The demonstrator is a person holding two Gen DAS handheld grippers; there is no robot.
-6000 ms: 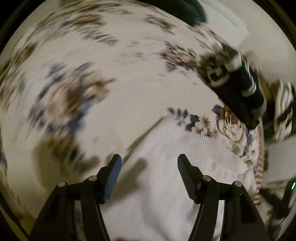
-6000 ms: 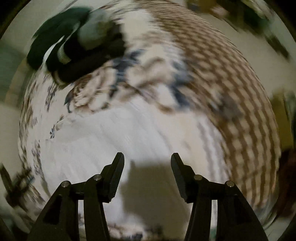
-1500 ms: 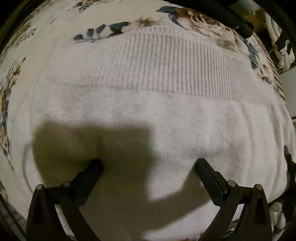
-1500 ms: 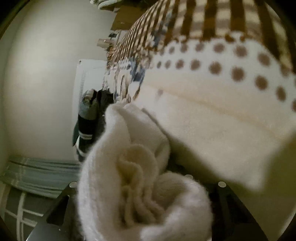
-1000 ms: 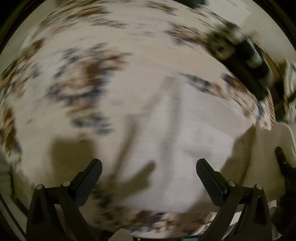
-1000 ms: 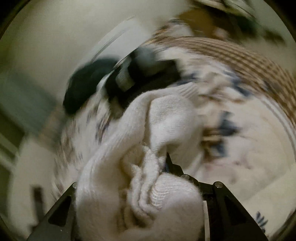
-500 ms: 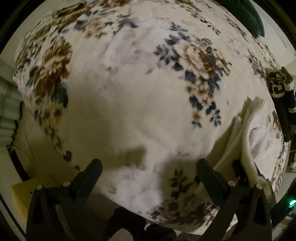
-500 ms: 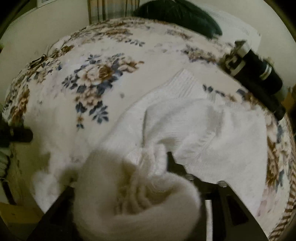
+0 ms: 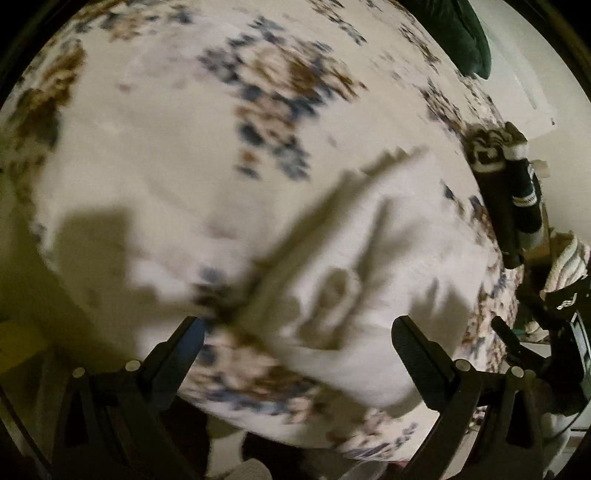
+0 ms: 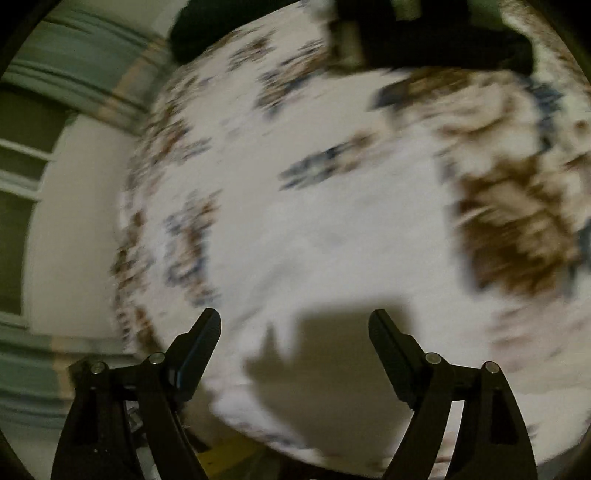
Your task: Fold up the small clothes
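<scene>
A white knitted garment (image 9: 369, 266) lies partly folded and rumpled on the flowered bedspread (image 9: 166, 147), blurred in the left wrist view. My left gripper (image 9: 297, 336) is open and empty just above the garment's near edge. My right gripper (image 10: 294, 328) is open and empty above the white cloth (image 10: 332, 258) on the bedspread (image 10: 229, 122); the right wrist view is blurred by motion.
A black garment with white bands (image 9: 513, 192) lies at the bed's right edge and shows at the top of the right wrist view (image 10: 424, 33). A dark green cushion (image 9: 461, 33) sits at the far corner. The bed's near edge drops to the floor.
My right gripper has let go of the white garment and stands open. The garment now lies on the bed. Both cameras have swung over the bed.
</scene>
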